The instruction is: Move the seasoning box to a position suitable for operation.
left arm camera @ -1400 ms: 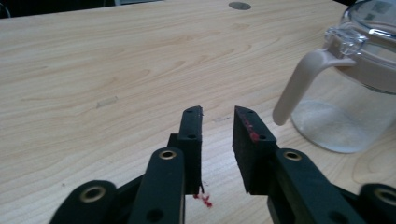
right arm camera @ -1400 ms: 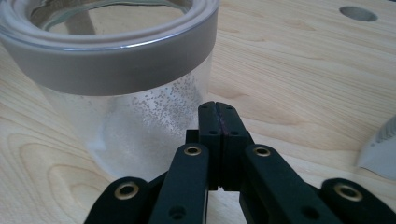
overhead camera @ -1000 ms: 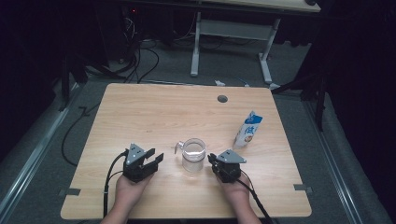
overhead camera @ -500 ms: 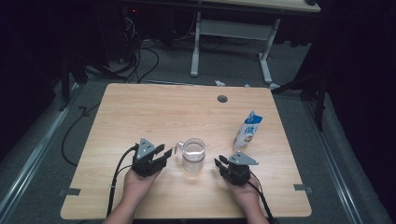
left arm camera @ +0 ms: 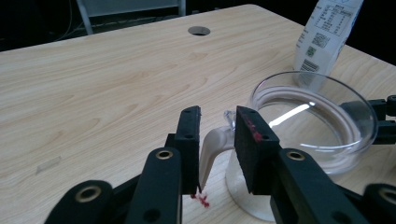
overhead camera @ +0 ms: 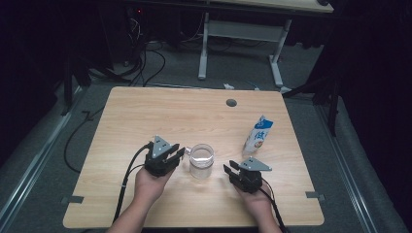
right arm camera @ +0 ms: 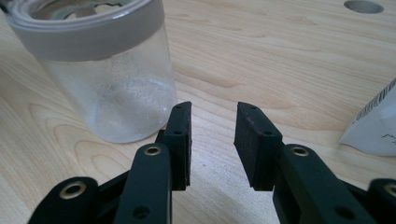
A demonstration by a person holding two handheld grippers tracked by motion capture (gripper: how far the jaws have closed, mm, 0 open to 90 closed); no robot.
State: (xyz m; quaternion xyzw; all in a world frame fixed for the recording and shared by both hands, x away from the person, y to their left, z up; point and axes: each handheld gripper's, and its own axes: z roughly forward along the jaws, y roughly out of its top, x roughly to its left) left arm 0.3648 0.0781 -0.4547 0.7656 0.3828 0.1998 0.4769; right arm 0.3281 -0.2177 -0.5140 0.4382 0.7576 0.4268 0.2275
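Observation:
A clear glass mug (overhead camera: 201, 160) stands near the table's front edge, between my two grippers. My left gripper (overhead camera: 177, 155) reaches it from the left. In the left gripper view its jaws (left arm camera: 217, 114) have just been closing, and the mug's handle (left arm camera: 211, 148) stands between the pads. A narrow gap still shows beside the handle, so the gripper is open. My right gripper (overhead camera: 231, 168) sits just right of the mug, apart from it. Its jaws (right arm camera: 213, 106) have just been opening, with only bare wood between them and the mug (right arm camera: 100, 70) off to their left.
A blue-and-white milk carton (overhead camera: 258, 134) stands upright behind and to the right of the mug; its white base (right arm camera: 373, 130) lies close to the right jaw. A round cable hole (overhead camera: 231, 103) sits at the back of the wooden table (overhead camera: 145, 116). Cables trail from both grippers.
My left gripper has moved right and forward until its narrowing jaws straddle the mug's handle. The right gripper's jaws have opened wider, and it has drawn slightly away from the mug.

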